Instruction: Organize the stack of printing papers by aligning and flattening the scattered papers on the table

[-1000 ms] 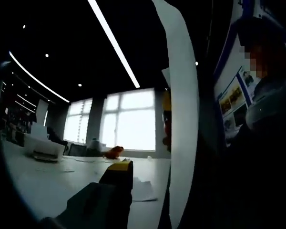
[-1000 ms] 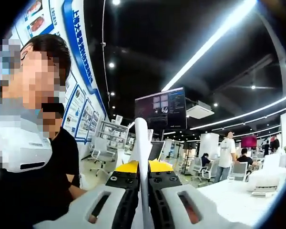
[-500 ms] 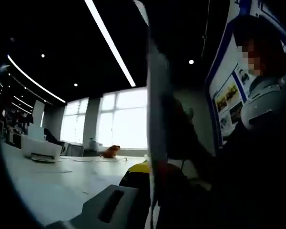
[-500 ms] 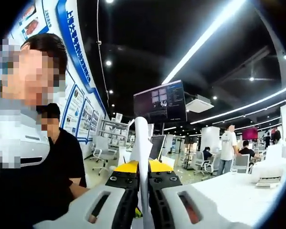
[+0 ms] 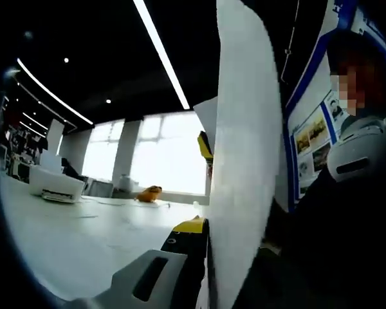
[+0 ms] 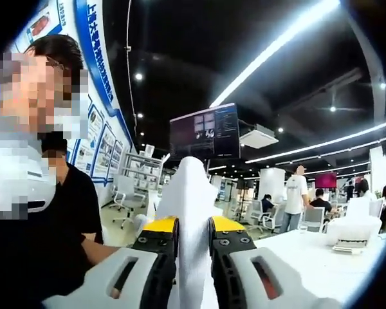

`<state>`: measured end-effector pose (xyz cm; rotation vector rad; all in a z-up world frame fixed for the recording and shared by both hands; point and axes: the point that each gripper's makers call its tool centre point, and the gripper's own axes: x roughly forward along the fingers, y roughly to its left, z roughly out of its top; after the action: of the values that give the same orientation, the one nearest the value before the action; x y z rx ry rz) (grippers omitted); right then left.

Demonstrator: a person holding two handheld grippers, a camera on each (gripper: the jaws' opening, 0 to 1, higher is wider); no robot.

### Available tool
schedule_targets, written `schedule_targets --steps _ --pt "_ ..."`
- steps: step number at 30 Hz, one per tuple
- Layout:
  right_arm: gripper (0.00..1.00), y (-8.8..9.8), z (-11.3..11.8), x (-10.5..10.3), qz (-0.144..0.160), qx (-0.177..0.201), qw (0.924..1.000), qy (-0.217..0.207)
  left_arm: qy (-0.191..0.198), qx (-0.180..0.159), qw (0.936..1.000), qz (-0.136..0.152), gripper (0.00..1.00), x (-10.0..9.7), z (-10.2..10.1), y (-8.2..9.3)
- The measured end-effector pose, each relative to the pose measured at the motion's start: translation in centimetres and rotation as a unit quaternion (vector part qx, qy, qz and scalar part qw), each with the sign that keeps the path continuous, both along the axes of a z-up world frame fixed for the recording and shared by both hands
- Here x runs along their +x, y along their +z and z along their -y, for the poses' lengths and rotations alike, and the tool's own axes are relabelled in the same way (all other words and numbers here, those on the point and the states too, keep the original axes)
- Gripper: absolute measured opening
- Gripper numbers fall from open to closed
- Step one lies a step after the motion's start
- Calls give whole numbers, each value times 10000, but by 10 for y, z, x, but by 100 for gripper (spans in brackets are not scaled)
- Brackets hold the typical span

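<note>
I hold a stack of white printing paper (image 5: 244,161) upright in the air above the white table (image 5: 64,244). My left gripper (image 5: 206,233) is shut on its lower edge. One yellow-tipped jaw shows left of the sheets and the other is hidden behind them. The right gripper's yellow and black tip (image 5: 204,145) grips the paper's far edge. In the right gripper view the paper stack (image 6: 192,199) rises between the two yellow-tipped jaws of my right gripper (image 6: 193,226), which is shut on it.
A white printer (image 5: 55,187) and an orange object (image 5: 147,193) sit far back on the table, with loose sheets (image 5: 83,215) near them. A person in black (image 6: 45,238) stands close. Another printer (image 6: 350,232) rests on the table (image 6: 309,257). Office chairs and several people are behind.
In the left gripper view the paper has turned from edge-on to showing its broad face. In the right gripper view the paper between the jaws looks wider, and the jaws stand slightly further apart.
</note>
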<state>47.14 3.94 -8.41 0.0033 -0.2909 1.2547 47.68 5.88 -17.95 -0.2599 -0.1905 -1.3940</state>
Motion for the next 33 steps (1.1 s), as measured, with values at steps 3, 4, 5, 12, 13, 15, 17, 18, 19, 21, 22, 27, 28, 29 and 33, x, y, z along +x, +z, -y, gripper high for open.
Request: schedule_targets --steps 3,4,5,12,13,15,17,18,19,21,22,27,28,29,33 --pt "18 2 3 1 44 8 10000 -75 75 63 10000 13 5 3 -4 -1" --pt "19 3 4 1 57 15 9999 -95 88 74 9999 24 6 3 -5 -1" --pt "19 4 5 2 71 27 9999 -120 101 93 9999 30 6 4 -7 -2" --pt "21 10 19 6 127 114 9994 -305 128 164 9998 34 6 7 -12 -4" --pt "21 10 22 8 123 114 9992 -352 118 145 9998 17 6 8 -13 -4" --pt "21 11 28 11 114 140 9988 -463 91 109 9999 -3 6 8 -14 -5" --pt "20 12 34 13 82 193 9984 -530 78 116 9999 -14 6 8 -15 -5" --pt "20 12 36 14 75 211 9982 -561 75 135 9999 -8 6 9 -15 -6" --pt "20 13 38 15 72 217 9980 -583 72 151 9999 -2 6 9 -15 -6" --pt "20 13 42 16 76 229 9977 -636 54 167 9998 5 6 9 -15 -6" --pt "20 13 44 16 72 234 9975 -656 49 172 9998 10 6 9 -15 -5" --pt "20 14 55 20 38 291 9965 -789 17 236 9997 37 6 12 -14 -4" --pt "20 15 56 21 34 300 9963 -801 17 257 9997 43 6 12 -13 -4" --pt "20 15 58 21 31 312 9961 -823 5 271 9996 36 6 10 -10 -4" --pt "20 15 64 22 16 340 9955 -880 -13 278 9996 6 6 11 -8 -4"
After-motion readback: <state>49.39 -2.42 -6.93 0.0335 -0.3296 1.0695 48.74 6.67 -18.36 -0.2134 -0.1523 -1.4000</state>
